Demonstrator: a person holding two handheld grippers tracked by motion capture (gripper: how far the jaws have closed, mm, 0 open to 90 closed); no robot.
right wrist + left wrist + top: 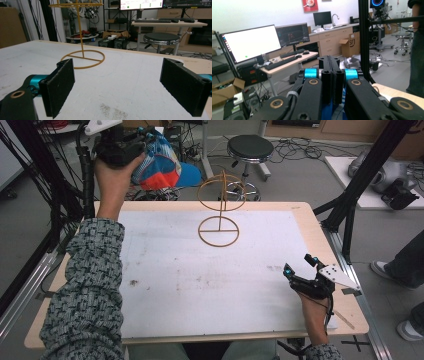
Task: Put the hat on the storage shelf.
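A blue, orange and white cap [160, 164] hangs high above the table's far left corner, with my left gripper [145, 137] shut on it. In the left gripper view that gripper [331, 65] has its jaws pressed together, with blue cap fabric [327, 112] below them. A yellow wire stand [220, 210] with a ring base and a ring top rises at the table's far middle. My right gripper [299, 265] rests low over the table's near right, open and empty. In the right gripper view the stand [82, 32] is ahead to the left of that gripper [125, 85].
The white table top [165, 285] has a few dark smudges. A black stool [249, 150] stands beyond the far edge. Black frame posts [370, 175] rise at the right. A standing person's legs and shoes [407, 270] are at the far right on the floor.
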